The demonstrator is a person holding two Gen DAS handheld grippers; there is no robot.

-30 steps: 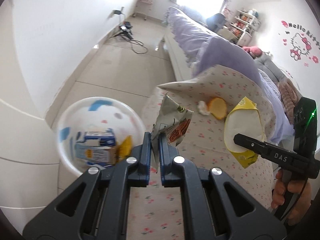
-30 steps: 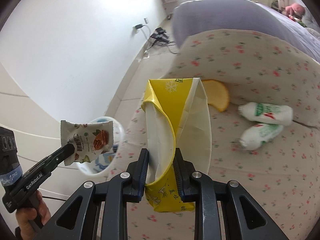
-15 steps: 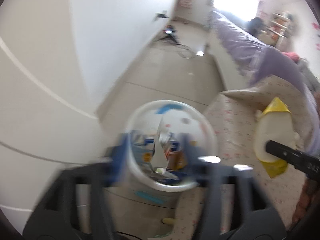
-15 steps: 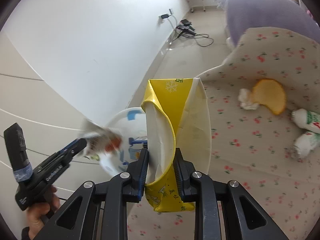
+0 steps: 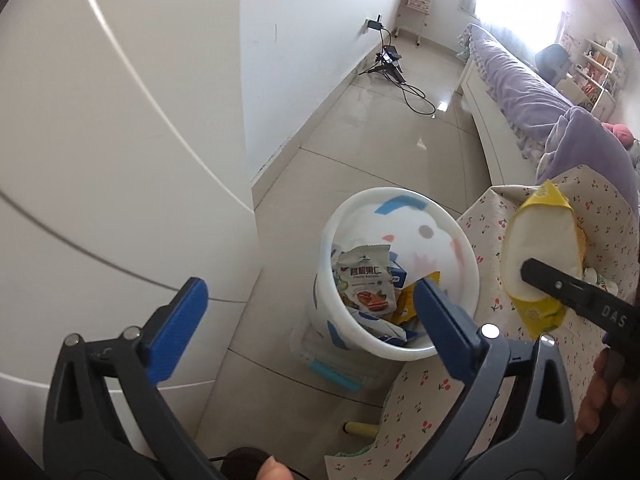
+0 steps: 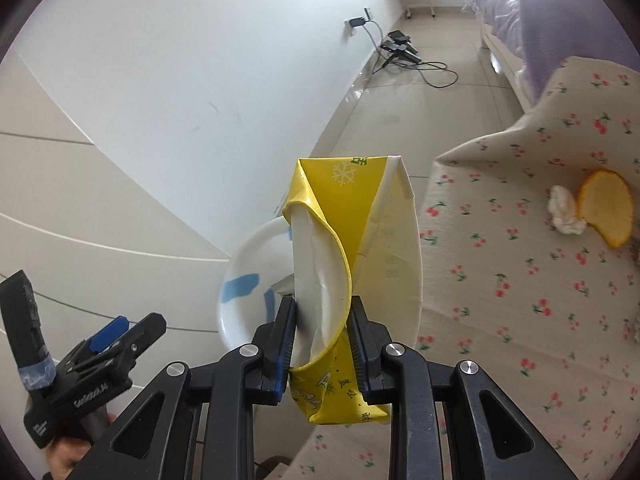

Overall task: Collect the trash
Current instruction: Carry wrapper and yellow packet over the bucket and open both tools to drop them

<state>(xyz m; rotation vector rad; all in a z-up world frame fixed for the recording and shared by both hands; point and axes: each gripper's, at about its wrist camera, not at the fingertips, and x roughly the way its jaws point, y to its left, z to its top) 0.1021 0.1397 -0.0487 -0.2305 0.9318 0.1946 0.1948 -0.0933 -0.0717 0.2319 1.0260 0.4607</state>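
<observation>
My left gripper (image 5: 308,300) is open and empty above the white trash bin (image 5: 460,240) on the floor. The grey snack packet (image 5: 366,280) lies inside the bin on other wrappers. My right gripper (image 6: 322,320) is shut on a yellow and white wrapper (image 6: 340,216), held near the bin (image 6: 248,256) by the table edge. That wrapper also shows in the left wrist view (image 5: 538,240), to the right of the bin. An orange peel (image 6: 606,208) and a crumpled tissue (image 6: 564,210) lie on the floral tablecloth (image 6: 520,280).
A white wall and cabinet (image 5: 120,160) stand left of the bin. Cables and a power strip (image 5: 390,58) lie on the tiled floor further back. A bed with purple bedding (image 5: 516,84) runs along the right.
My left gripper swung left from the table to over the bin, opened, and let go of the snack packet, which now lies in the bin. My right gripper moved left with the yellow wrapper.
</observation>
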